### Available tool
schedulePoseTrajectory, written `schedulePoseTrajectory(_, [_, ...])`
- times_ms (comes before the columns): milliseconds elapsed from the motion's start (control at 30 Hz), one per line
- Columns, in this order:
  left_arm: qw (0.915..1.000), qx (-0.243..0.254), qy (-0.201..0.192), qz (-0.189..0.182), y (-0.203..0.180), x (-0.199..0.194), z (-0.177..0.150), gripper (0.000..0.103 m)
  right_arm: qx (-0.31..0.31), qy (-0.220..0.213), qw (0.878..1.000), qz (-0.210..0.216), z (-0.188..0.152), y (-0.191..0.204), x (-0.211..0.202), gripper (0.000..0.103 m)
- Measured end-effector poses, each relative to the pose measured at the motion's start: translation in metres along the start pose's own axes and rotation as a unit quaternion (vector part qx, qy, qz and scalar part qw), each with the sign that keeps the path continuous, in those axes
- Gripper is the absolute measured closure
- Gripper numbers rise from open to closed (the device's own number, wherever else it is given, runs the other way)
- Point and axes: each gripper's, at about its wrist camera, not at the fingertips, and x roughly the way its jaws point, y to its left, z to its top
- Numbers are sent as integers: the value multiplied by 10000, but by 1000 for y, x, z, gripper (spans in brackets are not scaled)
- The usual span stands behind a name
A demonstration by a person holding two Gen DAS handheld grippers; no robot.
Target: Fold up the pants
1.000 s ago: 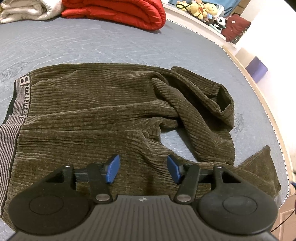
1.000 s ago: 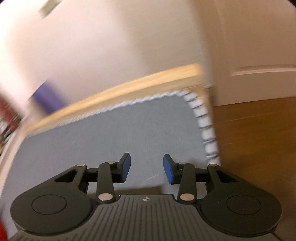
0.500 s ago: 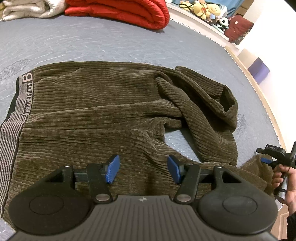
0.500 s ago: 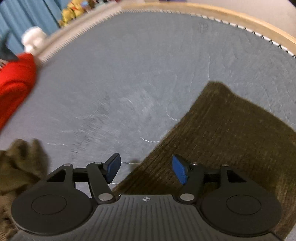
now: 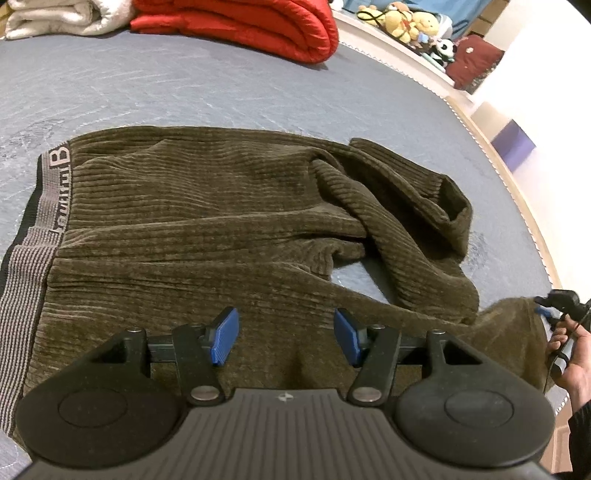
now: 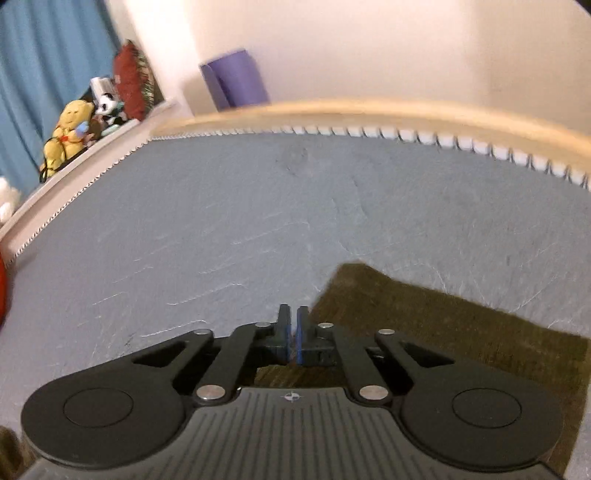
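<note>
Spread wide apart, the blue fingertips [image 5: 224, 336] of the left gripper [image 5: 284, 336] hover over the near edge of the brown corduroy pants [image 5: 207, 236], gripping nothing. Those pants lie across the grey bed cover [image 5: 184, 88], the striped waistband [image 5: 26, 280] to the left with lettering along it (only a large "B" reads clearly). One leg is twisted and folded back over itself at the right, leaving a small patch of cover showing through the fold.

At the far right of the left wrist view, a hand [image 5: 570, 350] holds the right gripper [image 5: 546, 312] against the end of the other pant leg. In its own view the right gripper [image 6: 293, 334] has its blue pads pressed almost together, with the brown fabric [image 6: 443, 332] lying right at and beneath them; whether cloth is actually pinched between the pads cannot be told from this angle.

A red quilt [image 5: 251, 26] and a white blanket [image 5: 55, 18] are stacked at the far side of the bed. Stuffed toys [image 5: 406, 22] sit on a ledge past the bed's edge, near a purple box [image 5: 513, 144].
</note>
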Motion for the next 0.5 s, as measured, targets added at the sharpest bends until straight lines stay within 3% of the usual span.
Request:
schedulePoseTrajectory(67, [9999, 92, 43, -105, -3, -1, -2, 40, 264, 407, 9987, 138, 5, -22, 8, 65])
schedulePoseTrajectory(233, [9950, 839, 254, -479, -30, 1, -18, 40, 185, 350, 9989, -261, 18, -60, -6, 56])
schedulePoseTrajectory(333, [9857, 1448, 450, -736, -54, 4, -37, 40, -105, 329, 9984, -452, 20, -79, -14, 48])
schedulePoseTrajectory(400, [9781, 1806, 585, -858, -69, 6, -51, 42, -417, 303, 9968, -613, 21, -91, -20, 31])
schedulePoseTrajectory(500, [9632, 2405, 841, -861, -85, 14, -75, 51, -992, 437, 9904, -853, 15, -108, -27, 21])
